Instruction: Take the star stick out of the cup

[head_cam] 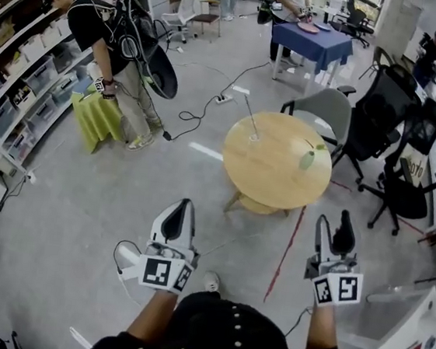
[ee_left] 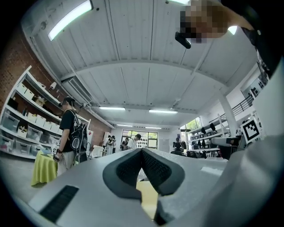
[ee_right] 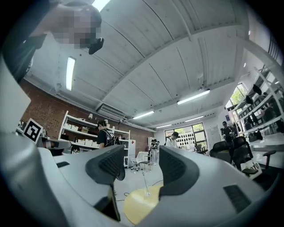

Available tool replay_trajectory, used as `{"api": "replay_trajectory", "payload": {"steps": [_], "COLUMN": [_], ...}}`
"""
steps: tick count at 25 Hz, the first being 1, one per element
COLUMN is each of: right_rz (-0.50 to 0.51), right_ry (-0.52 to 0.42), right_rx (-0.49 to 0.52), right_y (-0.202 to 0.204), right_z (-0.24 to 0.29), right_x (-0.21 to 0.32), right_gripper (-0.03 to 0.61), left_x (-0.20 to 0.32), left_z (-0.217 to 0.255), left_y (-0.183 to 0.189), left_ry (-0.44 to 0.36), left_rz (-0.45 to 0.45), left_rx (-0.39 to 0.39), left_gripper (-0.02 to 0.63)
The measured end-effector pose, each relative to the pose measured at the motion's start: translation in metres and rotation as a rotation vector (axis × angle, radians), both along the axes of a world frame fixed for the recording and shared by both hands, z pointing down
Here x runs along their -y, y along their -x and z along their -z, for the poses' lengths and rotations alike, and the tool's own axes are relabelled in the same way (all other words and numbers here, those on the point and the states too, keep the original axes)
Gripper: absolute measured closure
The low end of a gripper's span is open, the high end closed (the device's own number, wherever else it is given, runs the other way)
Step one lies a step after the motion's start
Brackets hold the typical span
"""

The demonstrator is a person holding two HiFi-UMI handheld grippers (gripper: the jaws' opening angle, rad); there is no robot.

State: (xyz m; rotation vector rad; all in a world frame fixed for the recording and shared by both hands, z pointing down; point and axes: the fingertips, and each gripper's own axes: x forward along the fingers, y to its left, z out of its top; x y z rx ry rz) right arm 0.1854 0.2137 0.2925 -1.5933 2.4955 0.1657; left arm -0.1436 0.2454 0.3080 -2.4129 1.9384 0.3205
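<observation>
A round wooden table (head_cam: 269,172) stands ahead of me on the floor. A small clear cup (head_cam: 253,137) sits on its left part, with a thin stick (head_cam: 249,115) leaning up out of it; the stick's top is too small to make out. A green object (head_cam: 307,159) lies on the table's right part. My left gripper (head_cam: 186,204) is held low, well short of the table, its pads (ee_left: 133,166) pressed together on nothing. My right gripper (head_cam: 334,217) hangs open at the same distance. Between its fingers (ee_right: 108,166) I see the table (ee_right: 135,206) and the stick (ee_right: 144,181).
A grey chair (head_cam: 325,112) and black office chairs (head_cam: 400,124) stand to the right of the table. At the left are a person with a backpack (head_cam: 112,36), a yellow-green draped stand (head_cam: 95,117) and shelves (head_cam: 18,77). A blue table (head_cam: 311,41) is behind. Cables (head_cam: 202,109) and a red line (head_cam: 288,244) cross the floor.
</observation>
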Motion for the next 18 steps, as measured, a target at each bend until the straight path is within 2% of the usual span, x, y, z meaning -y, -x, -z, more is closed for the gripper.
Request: {"api": "replay_trajectory", "payload": {"steps": [8,13,18], "right_rz": [-0.012,-0.026,-0.044], "right_ry": [-0.027,0.006,0.031], "right_rx": [0.006,-0.003,-0.010], "right_y": [0.058,0.066,0.055], "right_z": [0.003,-0.020,-0.032], "right_x": [0.058,0.078,0.116], "right_gripper": [0.337,0.348,0.347], "left_x": [0.059,0.089,0.132], "left_z": [0.001,-0.018,-0.032], "left_y": [0.053,0.066,0.053], "left_ry": [-0.019,0.009,0.023], "left_rz": [-0.035,-0.063,-0.078], "left_rx": [0.017,0.007,-0.006], "left_gripper": [0.611,0.611,0.611]}}
